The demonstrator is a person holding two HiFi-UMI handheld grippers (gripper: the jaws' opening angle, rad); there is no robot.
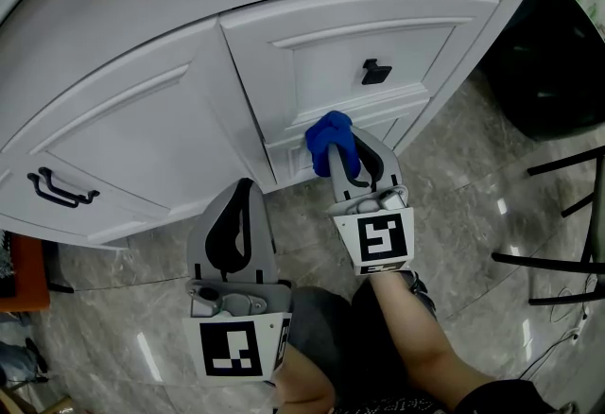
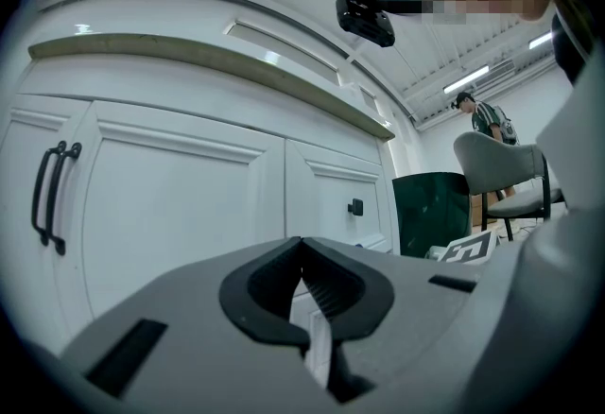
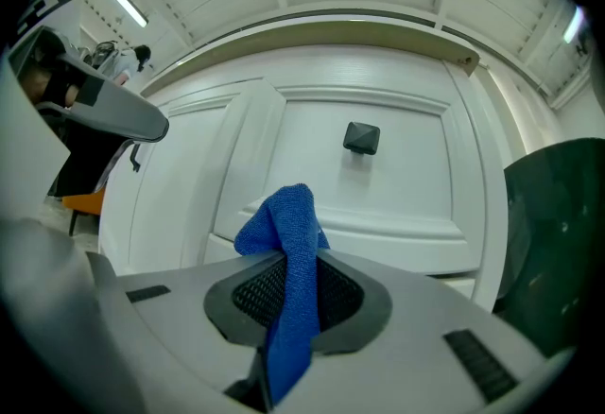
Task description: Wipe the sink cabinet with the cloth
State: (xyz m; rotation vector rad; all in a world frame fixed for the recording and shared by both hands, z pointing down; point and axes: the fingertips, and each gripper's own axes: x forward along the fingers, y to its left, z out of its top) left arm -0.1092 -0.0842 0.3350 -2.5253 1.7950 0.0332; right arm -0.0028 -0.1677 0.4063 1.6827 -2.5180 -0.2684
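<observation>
Blue bunched cloth [image 3: 288, 284] pinched in right gripper [image 1: 342, 160] jaws.

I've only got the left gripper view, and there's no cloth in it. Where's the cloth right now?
Observer: The blue cloth is pinched in the right gripper, jaws shut on it.
Operator: Near the cabinet?
Observer: Head view puts it at the lower edge of the drawer with the square black knob; contact is unclear.
Operator: And my left gripper?
Observer: It hangs over the marbled floor, short of the cabinet.
</observation>
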